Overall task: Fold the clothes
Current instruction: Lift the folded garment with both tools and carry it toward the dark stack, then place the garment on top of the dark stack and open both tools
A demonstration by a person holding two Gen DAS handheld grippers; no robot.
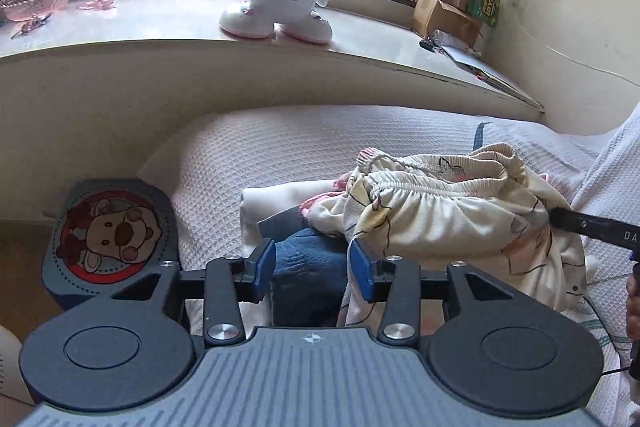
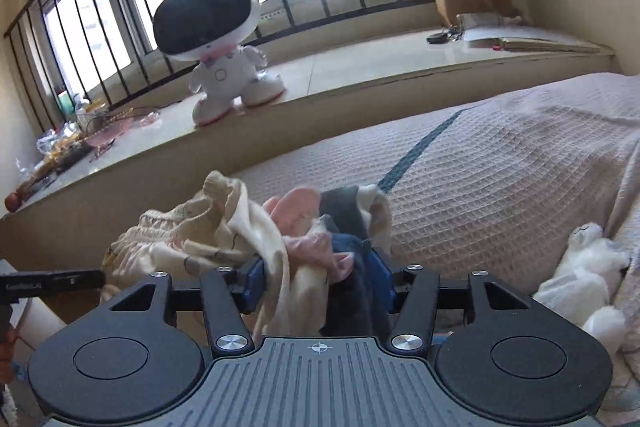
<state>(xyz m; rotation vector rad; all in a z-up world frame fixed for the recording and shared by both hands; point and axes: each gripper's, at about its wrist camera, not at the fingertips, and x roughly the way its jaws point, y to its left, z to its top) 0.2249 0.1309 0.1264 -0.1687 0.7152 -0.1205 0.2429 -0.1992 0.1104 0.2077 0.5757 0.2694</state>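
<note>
The left gripper (image 1: 313, 269) stands open over a waffle-weave bedspread (image 1: 248, 155), its blue pads either side of a dark blue garment (image 1: 308, 259) without pinching it, and a cream printed pair of pants with an elastic waistband (image 1: 440, 203) lies heaped just ahead and to its right. The right gripper (image 2: 318, 283) has a bunch of cloth between its blue pads: cream fabric, a pink piece (image 2: 308, 239) and dark grey cloth (image 2: 352, 291), though whether it clamps them I cannot tell. Beyond both, a white toy robot (image 2: 216, 47) stands on the window ledge (image 2: 360, 67).
</note>
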